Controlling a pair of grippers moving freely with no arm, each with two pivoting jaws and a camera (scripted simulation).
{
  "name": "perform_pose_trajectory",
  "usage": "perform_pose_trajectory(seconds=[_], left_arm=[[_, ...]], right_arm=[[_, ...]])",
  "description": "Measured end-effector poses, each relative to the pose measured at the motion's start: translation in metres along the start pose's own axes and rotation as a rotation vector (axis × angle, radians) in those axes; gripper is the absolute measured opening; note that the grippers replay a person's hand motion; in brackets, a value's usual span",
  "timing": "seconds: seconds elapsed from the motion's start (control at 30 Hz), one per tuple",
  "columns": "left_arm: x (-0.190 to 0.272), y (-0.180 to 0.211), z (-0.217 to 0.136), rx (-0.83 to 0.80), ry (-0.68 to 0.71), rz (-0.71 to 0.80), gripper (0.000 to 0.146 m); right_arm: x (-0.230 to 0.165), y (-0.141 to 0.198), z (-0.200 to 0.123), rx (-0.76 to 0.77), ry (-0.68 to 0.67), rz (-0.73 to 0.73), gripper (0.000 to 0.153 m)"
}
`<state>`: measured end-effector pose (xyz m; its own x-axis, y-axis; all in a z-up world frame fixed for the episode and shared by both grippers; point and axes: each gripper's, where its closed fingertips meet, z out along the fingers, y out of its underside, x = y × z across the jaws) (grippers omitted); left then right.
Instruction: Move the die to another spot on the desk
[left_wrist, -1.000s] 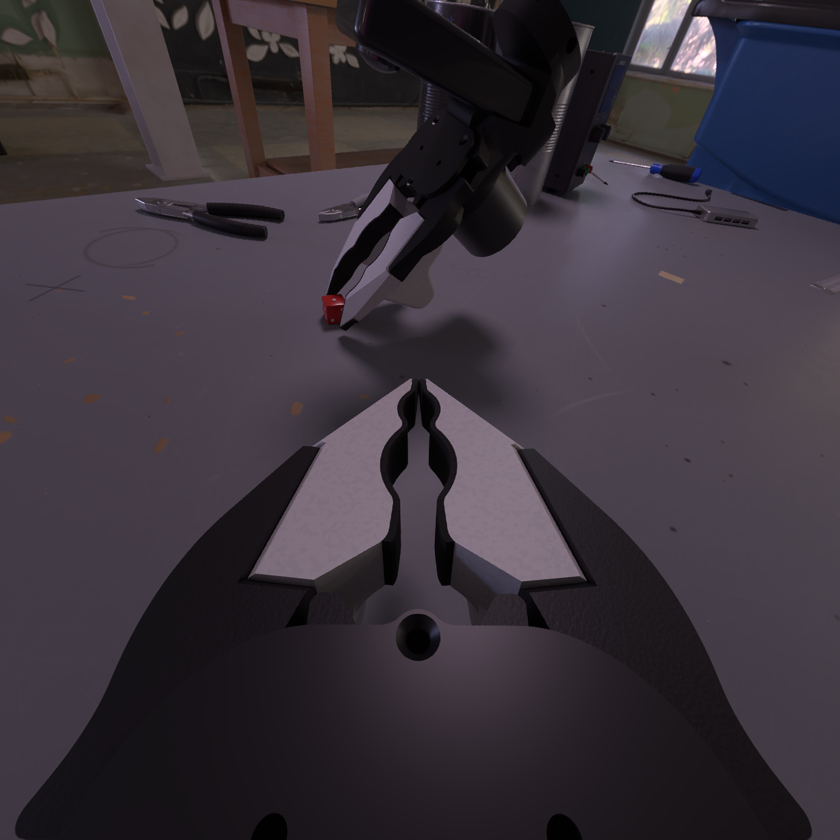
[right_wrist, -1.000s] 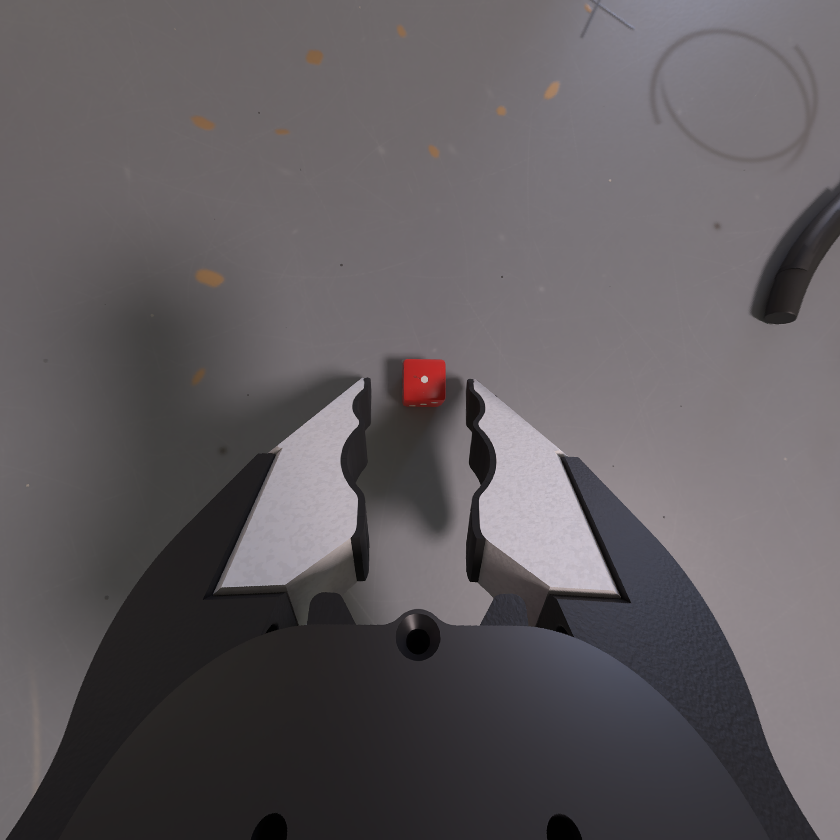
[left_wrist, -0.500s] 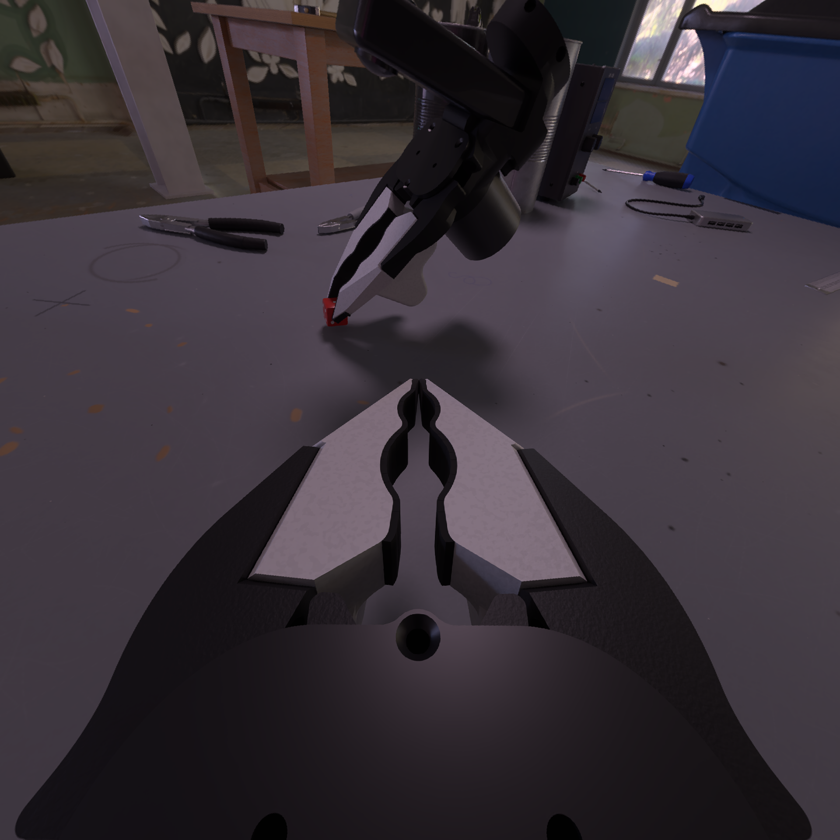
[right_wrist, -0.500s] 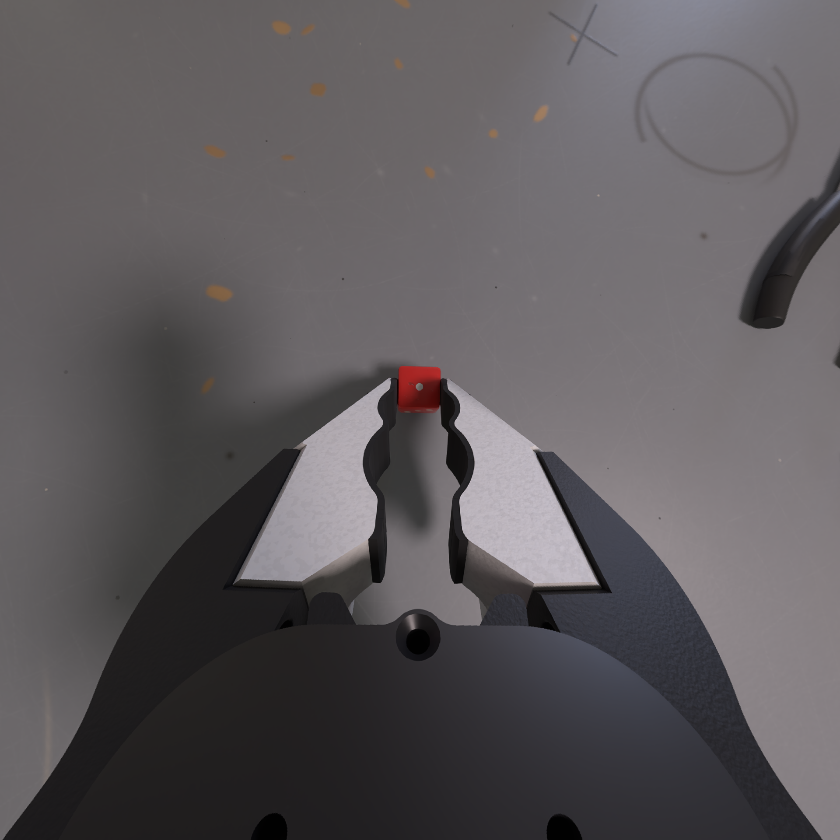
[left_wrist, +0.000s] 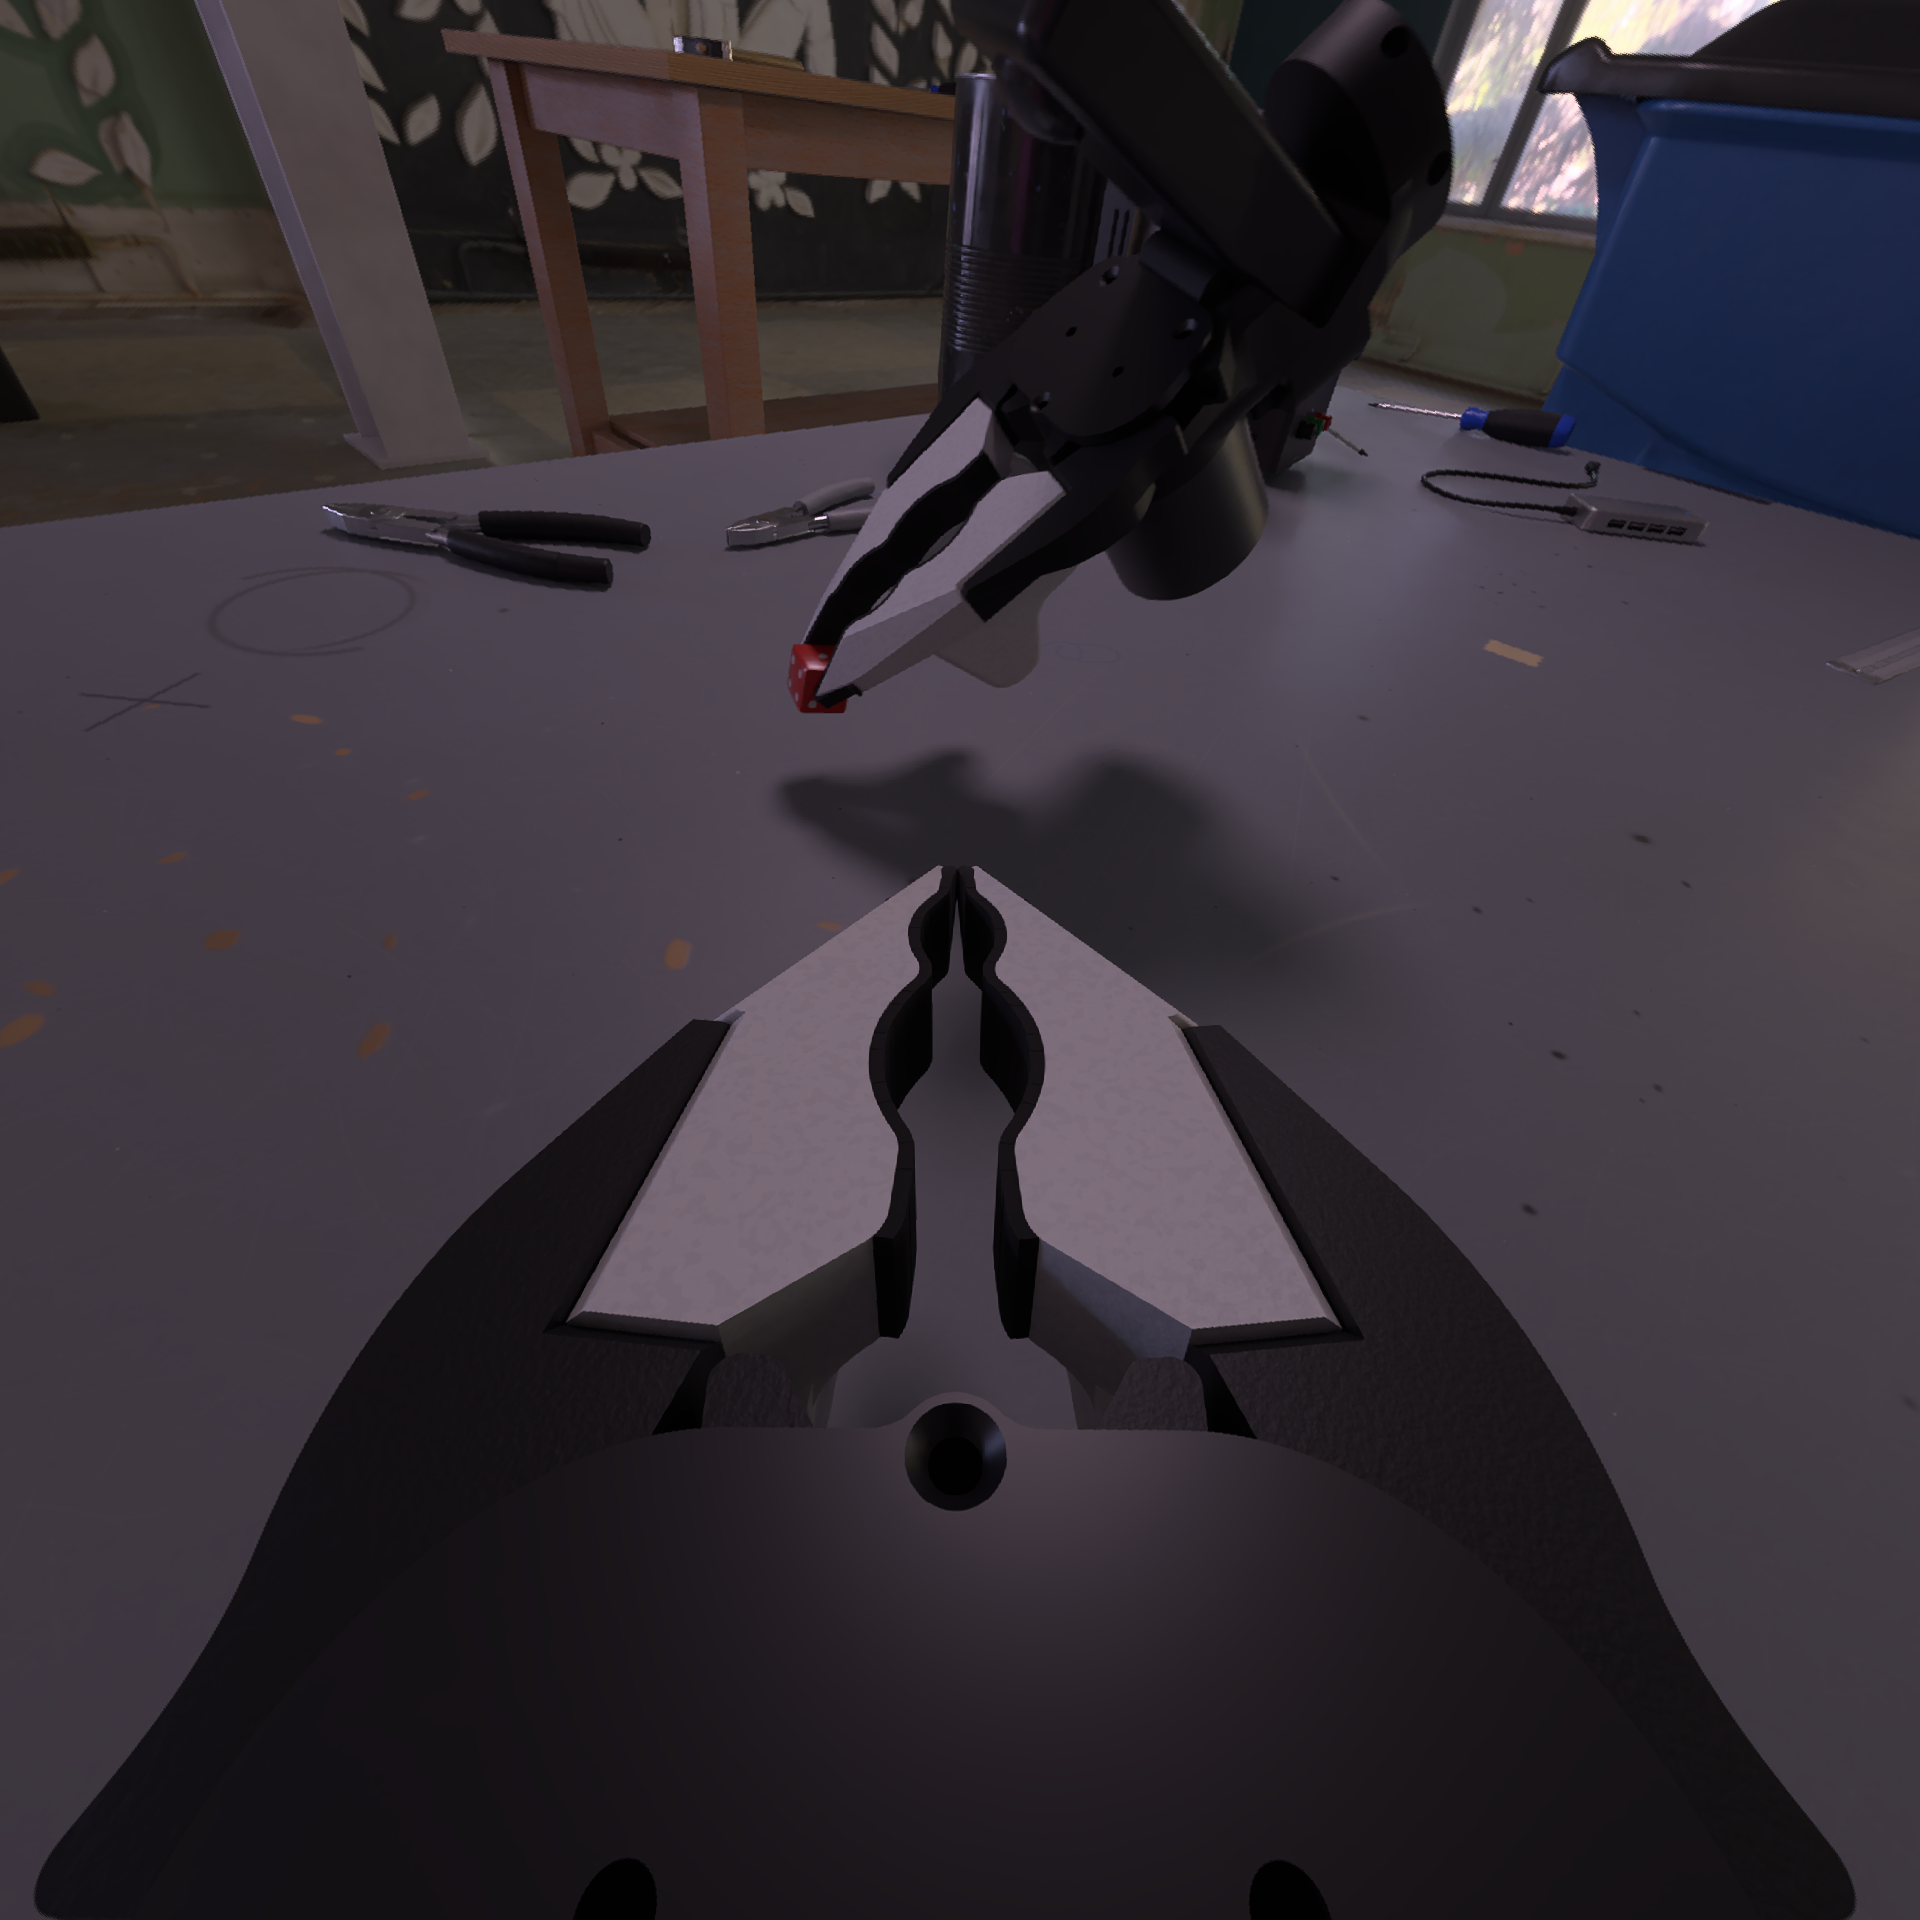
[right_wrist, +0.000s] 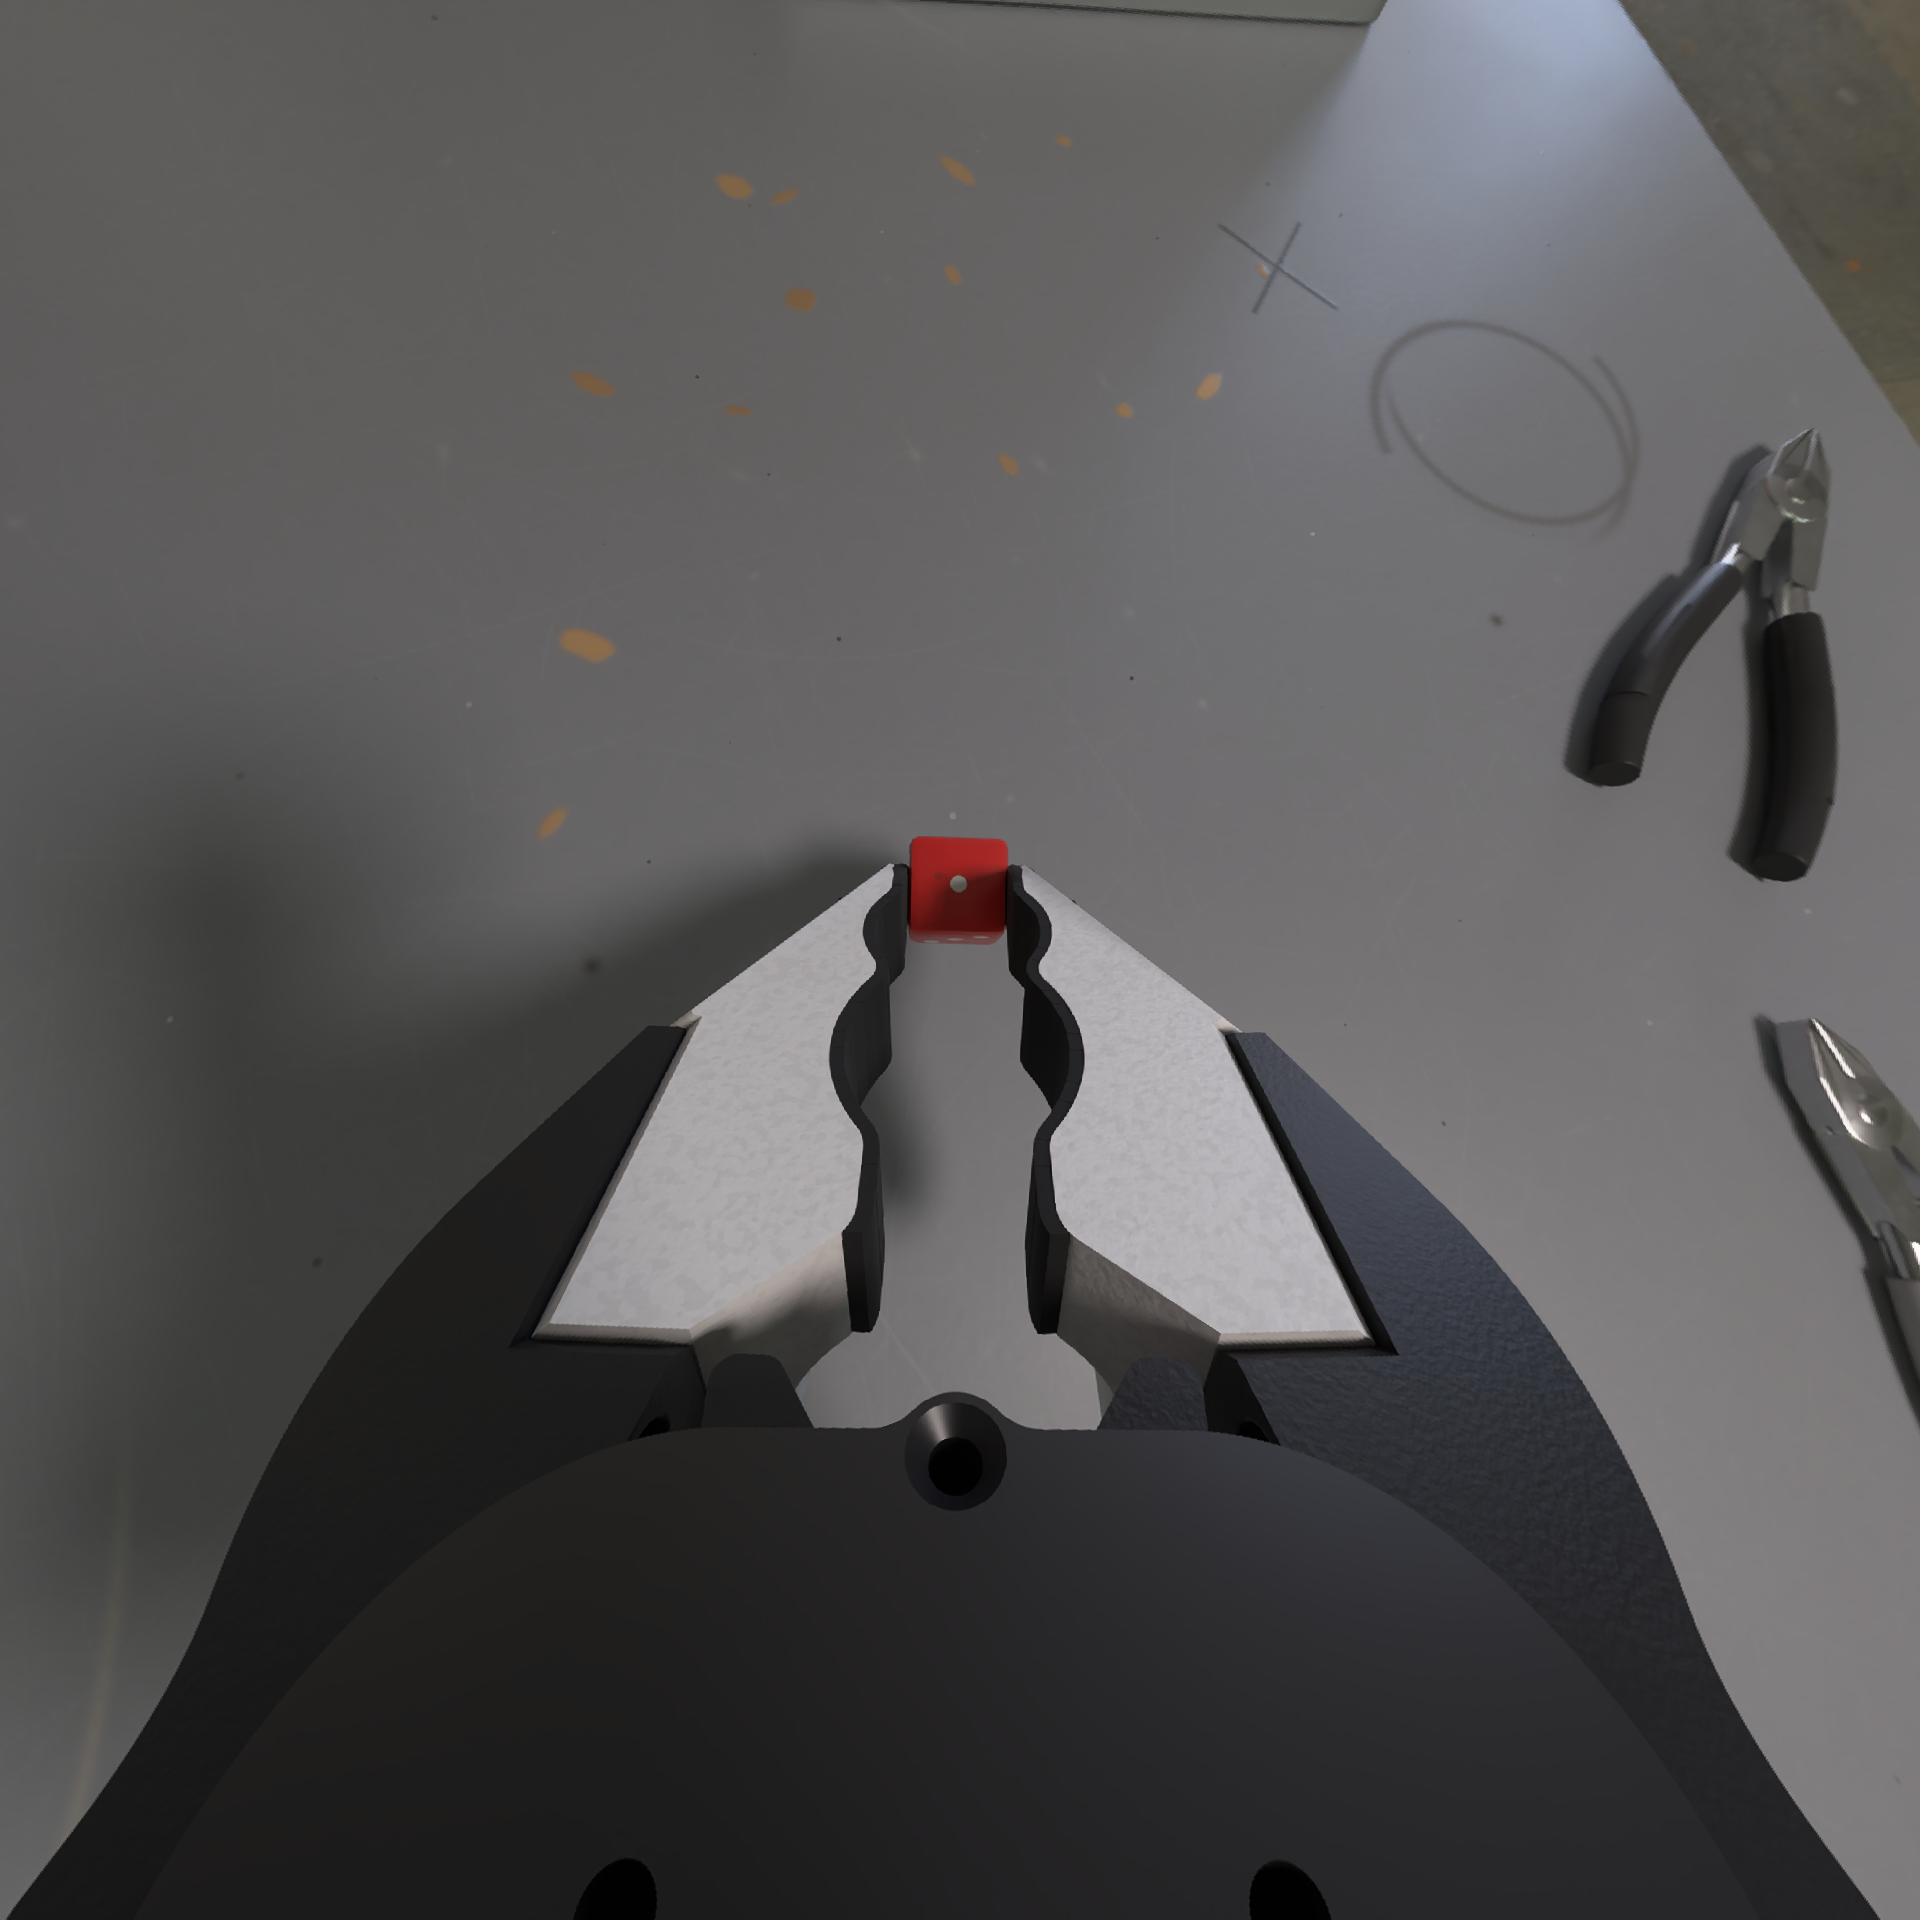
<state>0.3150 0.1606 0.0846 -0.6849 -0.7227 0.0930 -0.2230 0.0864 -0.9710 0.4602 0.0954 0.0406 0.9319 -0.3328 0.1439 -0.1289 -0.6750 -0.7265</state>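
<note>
The small red die (right_wrist: 957, 889) is clamped between the fingertips of my right gripper (right_wrist: 957, 896) and held up off the grey desk (right_wrist: 520, 623). In the left wrist view the right gripper (left_wrist: 826, 686) points down to the left with the die (left_wrist: 808, 677) at its tips, and its shadow lies on the desk below. My left gripper (left_wrist: 957, 881) is shut and empty, low over the desk, nearer than the die.
Black-handled pliers (left_wrist: 488, 535) and a second pair of pliers (left_wrist: 795, 514) lie at the back of the desk; they also show in the right wrist view (right_wrist: 1725, 665). A drawn circle (left_wrist: 307, 611) and cross (left_wrist: 145, 698) mark the left. A screwdriver (left_wrist: 1496, 421), a USB hub (left_wrist: 1642, 516) and a blue bin (left_wrist: 1766, 270) are at the right.
My right gripper closed on the die and then lifted it off the desk. The left gripper stayed shut and pulled back a little.
</note>
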Motion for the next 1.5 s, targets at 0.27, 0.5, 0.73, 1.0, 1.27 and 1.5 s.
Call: perform_pose_trajectory(seconds=[0.27, 0.5, 0.73, 1.0, 1.27, 1.5], left_arm=[[0.001, 0.001, 0.0, -0.005, -0.005, 0.012, 0.0], [0.001, 0.002, 0.001, -0.015, -0.007, 0.015, 0.0], [0.001, 0.004, 0.003, -0.03, -0.018, 0.034, 0.0], [0.0, 0.009, 0.01, -0.08, -0.032, 0.036, 0.0], [-0.003, 0.009, 0.012, -0.084, -0.066, 0.046, 0.0], [-0.004, 0.006, 0.012, -0.067, -0.075, 0.053, 0.0]], right_arm=[[-0.011, 0.01, -0.047, 0.019, 0.058, -0.031, 0.018], [-0.035, 0.064, -0.116, -0.021, 0.106, 0.058, 0.018], [-0.072, 0.121, -0.173, -0.052, 0.137, 0.14, 0.018], [-0.088, 0.174, -0.186, -0.107, 0.167, 0.199, 0.018], [-0.084, 0.185, -0.184, -0.092, 0.221, 0.225, 0.042], [-0.081, 0.164, -0.197, 0.048, 0.235, 0.219, 0.044]])
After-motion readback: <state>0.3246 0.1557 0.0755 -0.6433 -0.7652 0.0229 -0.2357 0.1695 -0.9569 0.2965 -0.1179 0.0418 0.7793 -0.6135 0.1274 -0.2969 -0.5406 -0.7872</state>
